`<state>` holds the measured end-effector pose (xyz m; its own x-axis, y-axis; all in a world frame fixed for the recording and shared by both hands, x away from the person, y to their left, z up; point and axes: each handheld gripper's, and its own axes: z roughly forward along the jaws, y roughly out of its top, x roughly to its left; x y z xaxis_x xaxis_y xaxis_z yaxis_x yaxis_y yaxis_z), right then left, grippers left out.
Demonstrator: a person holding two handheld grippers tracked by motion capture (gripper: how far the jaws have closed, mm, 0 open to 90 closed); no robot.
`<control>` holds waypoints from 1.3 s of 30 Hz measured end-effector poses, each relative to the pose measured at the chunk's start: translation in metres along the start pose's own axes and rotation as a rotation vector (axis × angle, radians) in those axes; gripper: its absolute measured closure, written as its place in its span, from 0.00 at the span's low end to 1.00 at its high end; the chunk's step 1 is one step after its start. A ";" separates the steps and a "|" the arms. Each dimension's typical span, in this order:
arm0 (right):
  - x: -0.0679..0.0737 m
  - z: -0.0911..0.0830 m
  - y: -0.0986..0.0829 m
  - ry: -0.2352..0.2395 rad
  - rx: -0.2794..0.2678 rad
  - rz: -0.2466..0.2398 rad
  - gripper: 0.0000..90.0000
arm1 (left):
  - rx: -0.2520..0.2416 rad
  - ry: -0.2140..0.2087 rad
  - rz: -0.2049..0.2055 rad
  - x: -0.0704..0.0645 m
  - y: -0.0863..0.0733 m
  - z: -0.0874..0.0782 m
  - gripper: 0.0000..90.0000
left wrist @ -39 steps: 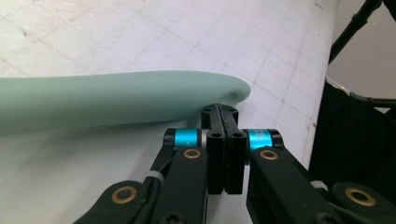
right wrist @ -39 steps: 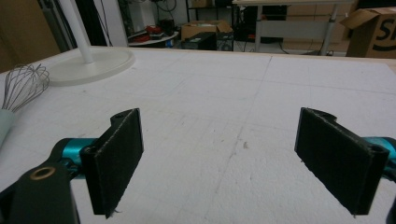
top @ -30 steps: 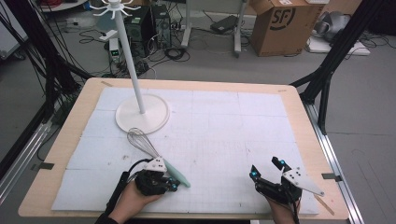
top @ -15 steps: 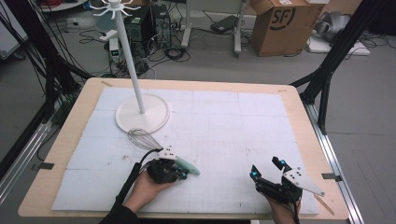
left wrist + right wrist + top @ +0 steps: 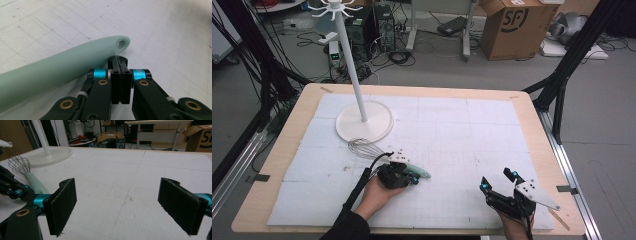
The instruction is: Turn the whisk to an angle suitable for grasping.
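The left gripper (image 5: 120, 75) is seen with its jaws pressed together on nothing; the mint-green handle (image 5: 62, 72) of the whisk lies just beside them, at their ten o'clock in the left gripper view, apparently touching or nearly so. The right gripper (image 5: 507, 192) is held with jaws spread wide and empty, resting at about five o'clock on the white mat (image 5: 472, 135).

The whisk (image 5: 377, 152) is laid flat on the mat at about seven o'clock, its wire head (image 5: 362, 148) pointing toward ten o'clock and lying just beside the round base (image 5: 364, 122) of the white hook stand (image 5: 349, 60). The handle's free end, pierced by a hanging hole (image 5: 122, 44), points toward four o'clock.

The whisk is judged light. The handle is judged stiff, smooth and somewhat slippery; the wire loops are judged springy and easily bent. A hold is best taken across the handle's mid-length, where it is thick and nearly straight, never on the wires. Being round, the handle may roll as the jaws are closed.
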<state>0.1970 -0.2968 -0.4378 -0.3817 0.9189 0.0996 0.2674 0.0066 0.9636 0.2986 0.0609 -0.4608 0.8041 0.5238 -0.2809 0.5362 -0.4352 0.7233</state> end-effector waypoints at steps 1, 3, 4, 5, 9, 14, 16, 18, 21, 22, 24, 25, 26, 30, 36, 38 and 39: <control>0.000 0.000 0.000 0.000 0.001 0.001 0.16 | -0.005 0.003 -0.002 0.001 0.001 0.001 1.00; 0.000 0.000 0.000 0.000 0.003 0.002 0.16 | -0.010 0.000 -0.009 0.003 0.002 0.001 1.00; 0.000 0.000 0.000 0.000 0.002 0.001 0.16 | -0.015 0.001 -0.017 0.003 0.002 0.001 1.00; 0.000 0.000 0.000 0.000 0.002 0.001 0.16 | -0.016 0.003 -0.016 0.004 0.002 0.002 1.00; 0.000 0.000 0.000 0.001 -0.001 -0.007 0.16 | -0.018 0.017 -0.011 0.004 0.005 0.004 1.00; 0.000 0.000 0.000 -0.001 0.001 -0.005 0.16 | -0.014 0.022 -0.010 0.006 0.008 0.006 1.00; 0.000 0.000 0.000 -0.001 0.001 -0.005 0.16 | -0.020 0.021 -0.016 0.009 0.010 0.007 1.00; 0.000 0.000 0.000 -0.001 0.001 -0.004 0.16 | -0.021 0.021 -0.018 0.010 0.010 0.007 1.00; 0.000 0.000 0.000 0.001 0.002 -0.004 0.16 | -0.018 0.021 -0.014 0.011 0.010 0.007 1.00; -0.001 0.000 0.000 0.001 0.002 -0.004 0.16 | -0.022 0.019 -0.020 0.010 0.010 0.007 1.00; 0.000 0.000 0.000 0.002 0.001 -0.005 0.16 | -0.024 0.019 -0.021 0.011 0.010 0.007 1.00; 0.000 0.000 0.000 0.002 0.000 -0.004 0.16 | -0.024 0.019 -0.020 0.011 0.010 0.007 1.00; 0.000 0.000 0.000 0.002 0.001 -0.005 0.16 | -0.025 0.019 -0.021 0.011 0.010 0.007 1.00; -0.001 0.000 0.000 0.003 -0.001 -0.006 0.16 | -0.023 0.002 -0.006 0.010 0.009 0.004 1.00; -0.001 0.000 0.000 0.002 0.002 -0.006 0.16 | -0.067 -0.044 0.061 0.006 0.006 -0.015 0.96; -0.001 0.000 -0.001 0.002 0.004 -0.009 0.16 | -0.091 -0.062 0.072 0.007 0.004 -0.025 0.91; 0.000 0.000 -0.001 0.003 0.006 -0.007 0.16 | -0.102 -0.064 0.076 0.008 0.003 -0.030 0.91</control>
<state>0.1971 -0.2970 -0.4385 -0.3861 0.9177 0.0936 0.2696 0.0153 0.9629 0.2984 0.0859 -0.4417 0.8580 0.4430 -0.2601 0.4466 -0.3933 0.8037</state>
